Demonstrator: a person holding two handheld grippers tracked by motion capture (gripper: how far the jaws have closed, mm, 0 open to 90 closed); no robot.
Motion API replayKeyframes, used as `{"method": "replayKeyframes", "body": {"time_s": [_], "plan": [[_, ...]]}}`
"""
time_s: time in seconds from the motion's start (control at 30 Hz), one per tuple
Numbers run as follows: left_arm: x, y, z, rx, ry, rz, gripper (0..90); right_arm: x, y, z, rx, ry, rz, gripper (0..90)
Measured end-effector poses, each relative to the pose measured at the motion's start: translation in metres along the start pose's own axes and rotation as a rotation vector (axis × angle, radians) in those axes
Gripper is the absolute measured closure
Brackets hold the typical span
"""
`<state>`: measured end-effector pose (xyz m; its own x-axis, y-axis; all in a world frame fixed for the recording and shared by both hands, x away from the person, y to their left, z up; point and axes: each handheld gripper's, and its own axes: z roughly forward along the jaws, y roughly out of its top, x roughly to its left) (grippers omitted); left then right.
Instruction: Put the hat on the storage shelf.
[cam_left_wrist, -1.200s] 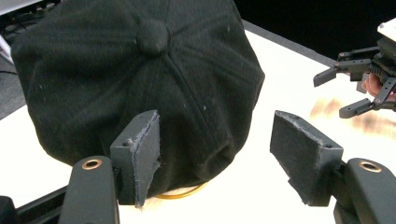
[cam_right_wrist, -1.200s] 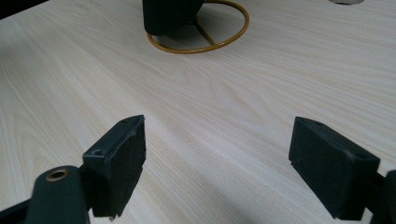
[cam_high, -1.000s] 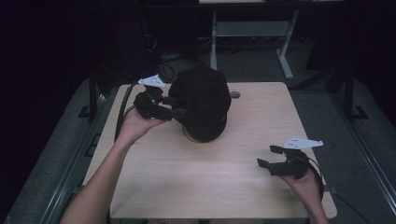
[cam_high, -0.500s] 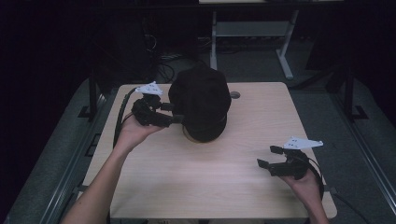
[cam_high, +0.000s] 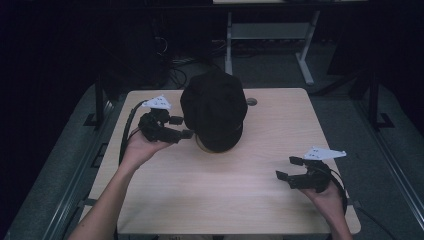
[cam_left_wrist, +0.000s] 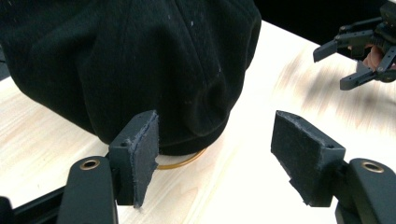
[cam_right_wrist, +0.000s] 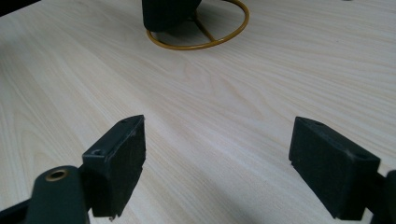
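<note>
A black cap (cam_high: 214, 107) sits on a gold wire stand whose ring (cam_right_wrist: 205, 44) rests on the light wooden table (cam_high: 240, 195). My left gripper (cam_high: 181, 127) is at the cap's left side, low near its rim, and points at it. Its jaws are open, and its own view shows the cap (cam_left_wrist: 130, 56) just beyond the pads (cam_left_wrist: 142, 149) with nothing pressed between them. My right gripper (cam_high: 287, 168) rests at the table's front right, open over bare wood (cam_right_wrist: 219, 135), well away from the cap.
A small round grommet (cam_high: 251, 101) lies in the tabletop behind the cap. A white desk frame (cam_high: 270, 35) stands on the dark floor beyond the table. Bare tabletop spreads across the front and the middle between the two hands.
My left gripper has drawn a little back from the cap's side, toward the person and lower to the table. The right gripper and the cap have stayed put.
</note>
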<state>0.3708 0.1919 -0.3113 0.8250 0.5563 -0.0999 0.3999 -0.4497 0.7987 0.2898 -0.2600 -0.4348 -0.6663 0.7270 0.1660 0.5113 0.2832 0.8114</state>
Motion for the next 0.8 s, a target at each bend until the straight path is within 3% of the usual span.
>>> {"method": "replayKeyframes", "body": {"time_s": [0.8], "plan": [[-0.007,-0.047,0.009,0.022,-0.020,-0.016,30.1,0.002,0.000,0.004,0.027,0.006,-0.014,18.0]]}}
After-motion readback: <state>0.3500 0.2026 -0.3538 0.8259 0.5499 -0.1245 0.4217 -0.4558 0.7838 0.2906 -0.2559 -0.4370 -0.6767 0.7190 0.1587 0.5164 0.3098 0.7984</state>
